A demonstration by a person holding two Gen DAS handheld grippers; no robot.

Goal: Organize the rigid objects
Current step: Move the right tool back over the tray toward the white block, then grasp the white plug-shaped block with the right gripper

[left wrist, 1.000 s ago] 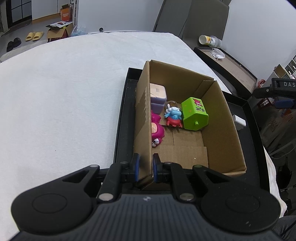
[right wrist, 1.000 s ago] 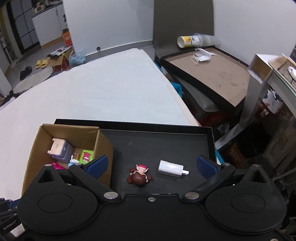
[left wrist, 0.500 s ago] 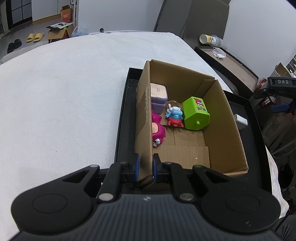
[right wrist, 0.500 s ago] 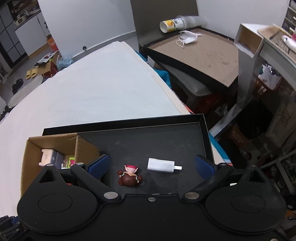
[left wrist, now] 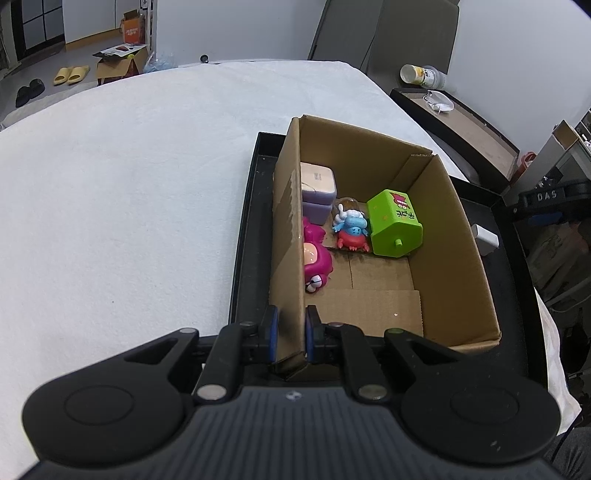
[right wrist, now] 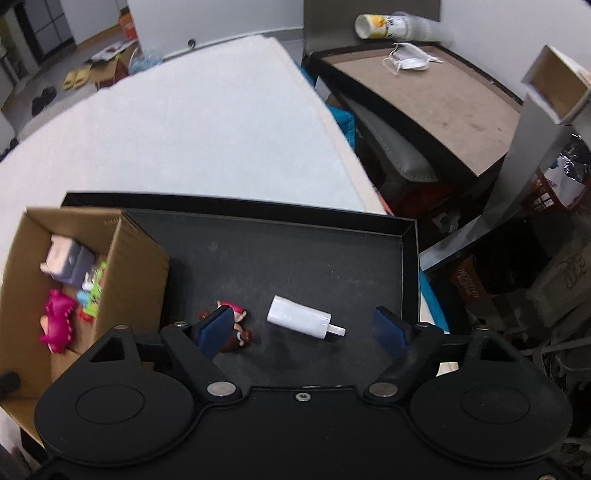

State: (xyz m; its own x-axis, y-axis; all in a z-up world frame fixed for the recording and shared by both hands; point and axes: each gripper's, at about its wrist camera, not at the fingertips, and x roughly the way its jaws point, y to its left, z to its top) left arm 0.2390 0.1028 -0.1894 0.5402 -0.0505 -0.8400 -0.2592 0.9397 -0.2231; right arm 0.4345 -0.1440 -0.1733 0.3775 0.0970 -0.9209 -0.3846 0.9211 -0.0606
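My left gripper [left wrist: 288, 334] is shut on the near left wall of the cardboard box [left wrist: 454, 236]. The box stands in a black tray [left wrist: 242, 236] and holds a green toy [left wrist: 395, 223], a blue and red figure [left wrist: 351, 230], a pink figure [left wrist: 314, 258] and a lilac case [left wrist: 317, 188]. My right gripper [right wrist: 304, 328] is open above the tray floor [right wrist: 295, 251]. A white charger [right wrist: 299, 317] lies between its fingers. A small brown-haired doll [right wrist: 236, 332] lies by the left fingertip [right wrist: 218, 328], partly hidden by it. The box [right wrist: 140, 266] shows at the left.
The tray rests on a white-covered table [left wrist: 129, 184]. To the right stand a dark side table [right wrist: 436, 92] with a paper cup [right wrist: 373, 26] and a face mask [right wrist: 410, 61], plus a cluttered shelf [right wrist: 554, 85]. The white charger also shows past the box [left wrist: 485, 236].
My right gripper has moved down and forward toward the tray, so the charger now lies between its fingers and the doll is at the left fingertip. The left gripper keeps hold of the box wall.
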